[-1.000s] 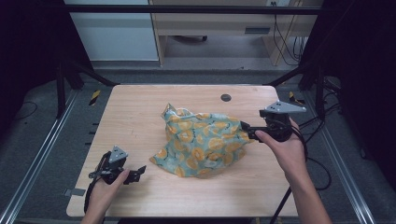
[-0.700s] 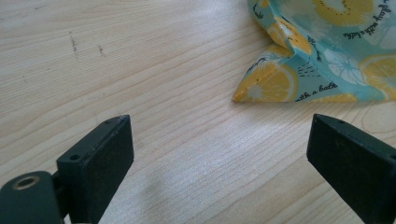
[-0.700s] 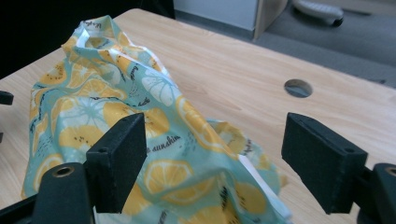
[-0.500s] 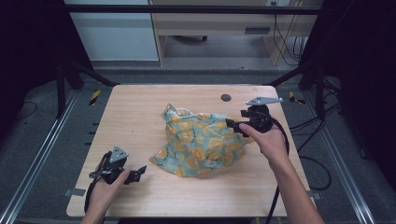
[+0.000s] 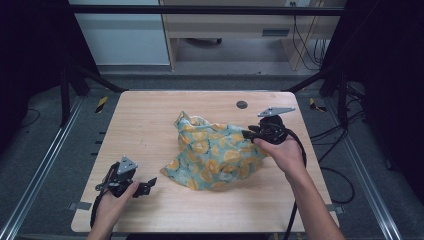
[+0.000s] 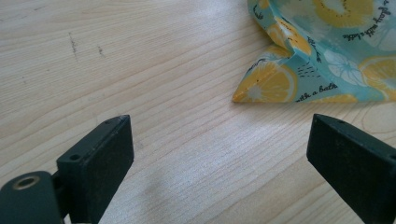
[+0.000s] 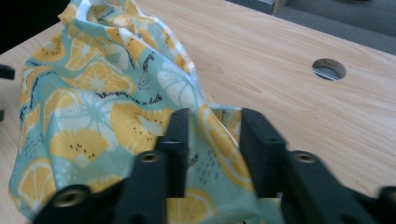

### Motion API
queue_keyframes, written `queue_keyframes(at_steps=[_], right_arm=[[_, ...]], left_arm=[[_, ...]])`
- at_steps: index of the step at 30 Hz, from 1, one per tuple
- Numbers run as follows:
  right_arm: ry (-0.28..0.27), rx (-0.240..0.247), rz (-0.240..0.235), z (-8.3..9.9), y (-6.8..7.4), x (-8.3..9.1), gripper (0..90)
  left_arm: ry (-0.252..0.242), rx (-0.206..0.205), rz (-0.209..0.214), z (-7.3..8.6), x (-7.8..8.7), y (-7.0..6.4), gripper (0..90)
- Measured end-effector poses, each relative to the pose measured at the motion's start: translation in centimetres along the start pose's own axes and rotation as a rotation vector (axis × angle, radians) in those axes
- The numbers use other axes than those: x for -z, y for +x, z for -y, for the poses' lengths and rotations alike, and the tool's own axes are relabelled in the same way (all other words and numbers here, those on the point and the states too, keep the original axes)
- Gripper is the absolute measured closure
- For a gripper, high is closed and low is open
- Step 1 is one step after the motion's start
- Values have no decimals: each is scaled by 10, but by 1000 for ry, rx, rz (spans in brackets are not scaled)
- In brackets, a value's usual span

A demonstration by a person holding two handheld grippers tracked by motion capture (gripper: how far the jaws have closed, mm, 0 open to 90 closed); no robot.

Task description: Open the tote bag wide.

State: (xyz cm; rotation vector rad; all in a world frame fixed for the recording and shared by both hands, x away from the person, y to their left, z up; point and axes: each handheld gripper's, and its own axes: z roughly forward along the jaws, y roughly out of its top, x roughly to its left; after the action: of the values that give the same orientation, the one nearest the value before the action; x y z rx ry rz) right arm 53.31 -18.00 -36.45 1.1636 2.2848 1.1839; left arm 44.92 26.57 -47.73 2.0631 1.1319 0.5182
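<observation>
A: What are we handling here?

B: A cloth [image 5: 215, 152], teal with orange-slice print, lying crumpled in the middle of the bench [image 5: 150, 115]. It looks thin, soft and light, with no stiffness at all; I'd expect it to drape and slide wherever it isn't held.

A: So where do you take hold?

B: At an edge or a corner, not the bunched middle. The right gripper [image 7: 212, 140] has its fingers [image 7: 177, 135] nearly closed over a raised fold at the cloth's right edge, with fabric pinched between them. In the high view that gripper [image 5: 252, 134] sits right at the cloth's right side.

A: And the left one?

B: The left gripper [image 5: 145, 186] rests on the bench near the front left, fingers [image 6: 100, 154] spread wide with nothing between them. The nearest corner [image 6: 261, 86] of the cloth lies flat just ahead of it, apart from the fingers. That corner looks like a good second hold for spreading the cloth.

A: Any risk?

B: A shallow pinch could slip off such thin fabric, I'd judge. It won't break.

A: Any writing?

B: Small black script is printed on it. Near the corner I can read "a bath" [image 6: 327, 87]; the rest is too folded or cut off to make out. No brand label visible.
</observation>
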Motion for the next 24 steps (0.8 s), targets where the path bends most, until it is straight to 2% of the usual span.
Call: queue_keyframes(at_steps=[3, 5, 9, 10, 12, 13, 15, 16, 20, 21, 22, 23, 24], right_arm=[[-3, 13, -26, 3, 1, 0, 854], [-13, 26, -29, 3, 2, 1, 899], [-49, 35, -40, 1, 9, 7, 900], [-61, 44, -43, 1, 11, 9, 900], [-99, 74, -63, -1, 23, 17, 900], [-99, 74, -63, -1, 23, 17, 900], [-127, 103, -88, 0, 36, 23, 900], [-127, 103, -88, 0, 36, 23, 900], [-164, 143, -145, 12, 60, 30, 900], [-164, 143, -145, 12, 60, 30, 900], [-164, 159, -166, 19, 69, 30, 900], [-164, 159, -166, 19, 69, 30, 900], [-170, 172, -187, 26, 78, 31, 900]], left_arm=[[-1, 4, -1, 0, 0, 0, 70], [-5, 6, -4, 0, 1, 0, 70], [-12, 5, -11, 0, 2, 1, 74], [-10, -6, -15, -1, 3, 1, 74], [-19, -12, -28, -2, 5, 0, 76], [-25, -16, -30, -3, 6, -1, 76], [-56, -14, -27, -7, 11, -2, 80], [-56, -14, -27, -7, 11, -2, 82], [-104, 3, -20, -13, 21, -3, 95], [-120, 6, -16, -15, 24, -4, 95], [-135, 1, -15, -20, 29, -6, 98], [-135, 1, -15, -20, 29, -6, 98], [-146, -1, -14, -22, 31, -8, 99]])
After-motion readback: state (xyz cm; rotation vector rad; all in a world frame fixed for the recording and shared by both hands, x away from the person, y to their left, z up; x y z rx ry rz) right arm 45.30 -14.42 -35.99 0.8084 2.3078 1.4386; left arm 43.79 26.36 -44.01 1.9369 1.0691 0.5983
